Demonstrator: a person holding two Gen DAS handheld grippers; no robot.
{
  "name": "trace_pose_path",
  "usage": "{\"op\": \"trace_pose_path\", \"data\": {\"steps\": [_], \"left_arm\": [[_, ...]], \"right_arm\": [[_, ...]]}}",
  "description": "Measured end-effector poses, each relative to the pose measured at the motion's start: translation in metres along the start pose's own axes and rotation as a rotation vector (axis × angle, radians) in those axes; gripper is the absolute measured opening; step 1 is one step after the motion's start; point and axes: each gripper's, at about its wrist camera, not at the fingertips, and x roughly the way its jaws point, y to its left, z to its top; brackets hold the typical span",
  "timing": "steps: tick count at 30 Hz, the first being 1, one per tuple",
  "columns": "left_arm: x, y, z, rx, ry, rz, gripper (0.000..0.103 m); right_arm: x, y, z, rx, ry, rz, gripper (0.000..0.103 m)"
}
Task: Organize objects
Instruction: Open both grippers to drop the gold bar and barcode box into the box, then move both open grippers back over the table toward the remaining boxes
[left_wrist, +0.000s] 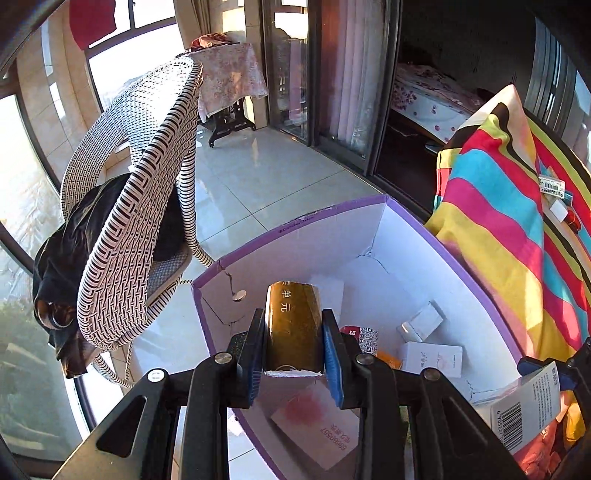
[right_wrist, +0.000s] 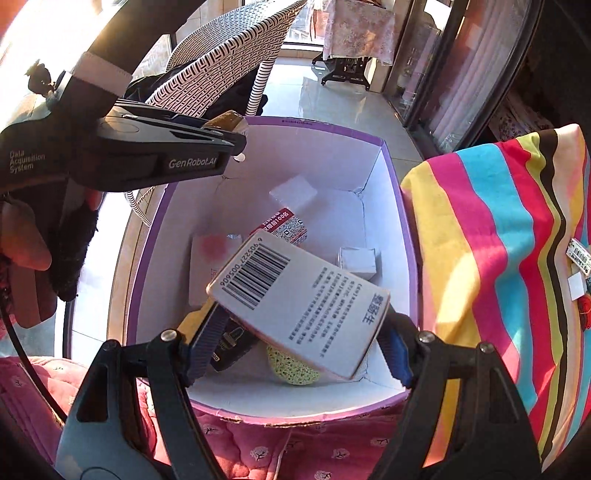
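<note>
Over purple-rimmed box (right_wrist: 391, 206): left gripper (left_wrist: 293, 332), marked "GenRobot.AI", clamped on gold packet (left_wrist: 291, 325) printed "单元". Right gripper (right_wrist: 299, 347) clamped on white barcoded carton (right_wrist: 299, 299), digits "6905227...". Red "100" QR card (right_wrist: 284, 227) lies inside.

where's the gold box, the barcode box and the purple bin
gold box (left_wrist: 291, 325), left wrist view, middle of its top face
barcode box (right_wrist: 299, 299), right wrist view, middle of its printed face
purple bin (right_wrist: 373, 133), right wrist view, far rim
</note>
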Motion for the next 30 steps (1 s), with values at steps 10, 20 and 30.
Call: {"op": "trace_pose_path", "data": {"steps": [10, 20, 30], "left_arm": [[-0.005, -0.008, 0.006, -0.006, -0.020, 0.006, 0.079], [-0.018, -0.046, 0.014, 0.037, -0.042, -0.062, 0.082], [-0.023, -0.239, 0.022, 0.340, -0.016, -0.417, 0.083]], "right_arm": [[-0.002, -0.014, -0.004, 0.080, -0.014, -0.002, 0.086], [-0.036, -0.069, -0.030, 0.228, -0.085, -0.103, 0.087], [-0.081, -0.216, -0.130, 0.621, -0.094, -0.348, 0.088]]}}
